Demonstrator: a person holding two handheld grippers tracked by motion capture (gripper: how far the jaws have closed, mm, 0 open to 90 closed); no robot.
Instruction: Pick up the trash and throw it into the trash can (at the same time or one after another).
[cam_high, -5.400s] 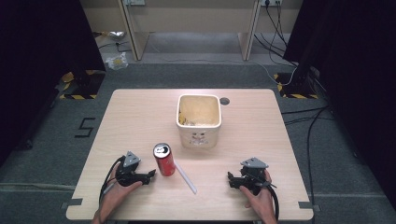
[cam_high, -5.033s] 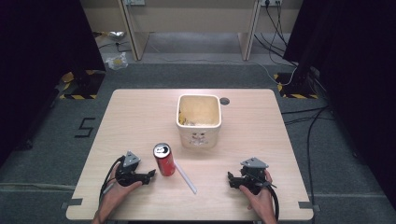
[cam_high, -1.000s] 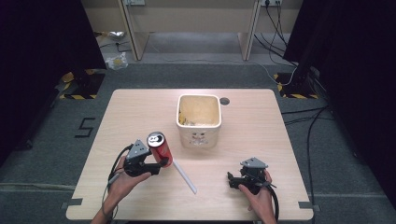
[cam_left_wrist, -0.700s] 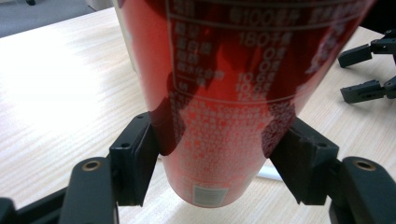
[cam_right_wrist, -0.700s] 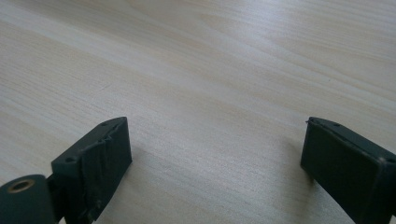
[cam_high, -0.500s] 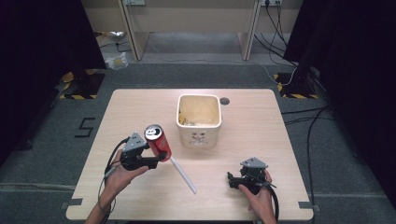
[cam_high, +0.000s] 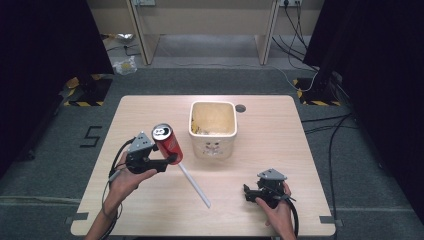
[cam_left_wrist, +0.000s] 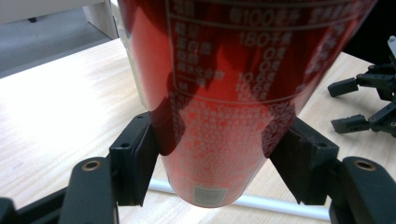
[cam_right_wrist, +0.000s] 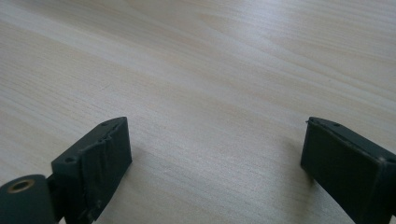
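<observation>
Near edge, right: right hand-held gripper (cam_high: 251, 193) resting low on the surface (cam_high: 280, 145), held in the person's right hand (cam_high: 274, 210); jaws spread wide, nothing between them. Bare light wood grain between the two black jaws in the right gripper view (cam_right_wrist: 215, 154).

Near edge, left: left hand-held gripper (cam_high: 170, 161) held in the person's left hand (cam_high: 125, 176), raised off the surface, grey three-cornered plate on top, cable trailing back toward the forearm. Jaws closed on a red drink can (cam_high: 167, 143), gripping its lower body from both sides. Can tilted, silver top with pull tab leaning up and away toward the far left. In the left gripper view, can (cam_left_wrist: 233, 93) pressed between both black pads (cam_left_wrist: 135, 163), white printed text and a small barcode near its base, base clear of the wood below.

Just below and right of the can: white straw (cam_high: 194, 184) lying flat on the surface, running diagonally from near the gripper toward the near middle. Seen also as a white rod (cam_left_wrist: 271, 203) crossing under the can in the left gripper view. Right gripper visible farther off at that view's right edge (cam_left_wrist: 369, 105).

Middle, beyond the can: square cream tub (cam_high: 212, 148), open top, upright, with a printed face on its near wall and light scraps inside. Can near its left wall, not touching.

Far: small round dark hole (cam_high: 240, 108) in the surface just right of the tub's far corner. Grey carpet floor (cam_high: 210, 80) beyond, cables at right.
</observation>
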